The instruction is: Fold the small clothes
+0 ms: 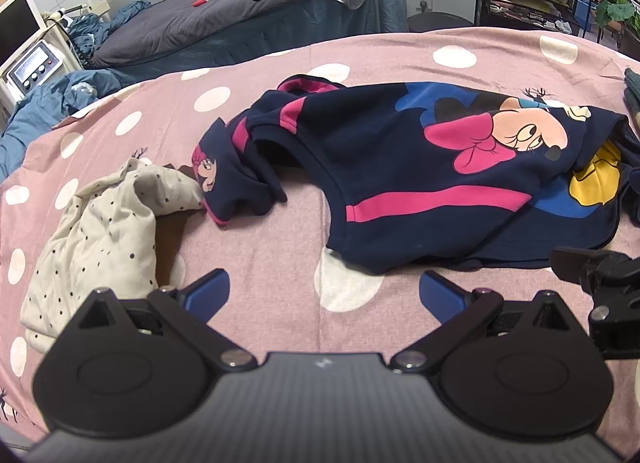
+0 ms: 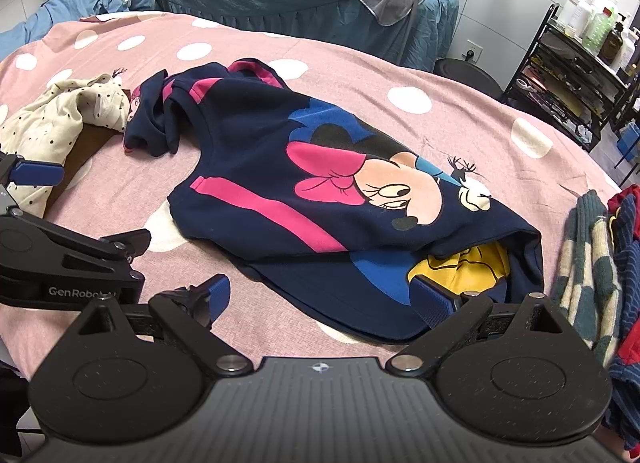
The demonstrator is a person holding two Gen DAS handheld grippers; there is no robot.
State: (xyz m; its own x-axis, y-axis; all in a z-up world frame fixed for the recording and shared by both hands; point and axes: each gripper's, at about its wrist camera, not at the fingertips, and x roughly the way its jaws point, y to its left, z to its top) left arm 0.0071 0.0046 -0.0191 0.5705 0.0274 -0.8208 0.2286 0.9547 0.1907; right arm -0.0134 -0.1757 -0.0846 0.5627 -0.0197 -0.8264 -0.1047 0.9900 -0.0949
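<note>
In the left wrist view, the left claw (image 1: 324, 295) hangs wide open over the pink bedsheet with white polka dots (image 1: 280, 231), its blue-padded fingers (image 1: 208, 291) holding nothing. Ahead lies the navy sweatshirt with magenta stripes and a cartoon mouse print (image 1: 400, 167), partly folded, one sleeve bunched leftward. A cream garment with small black dots (image 1: 100, 223) lies crumpled beside that sleeve. The right gripper's black body shows at the right edge.

In the right wrist view, the right claw (image 2: 324, 299) is spread equally wide and empty, its right finger over the sweatshirt's hem. Only this view shows "GenRobot" lettering on the left gripper's body (image 2: 80, 291) and a pile of striped and checked knitwear (image 2: 596, 263) at the right.
</note>
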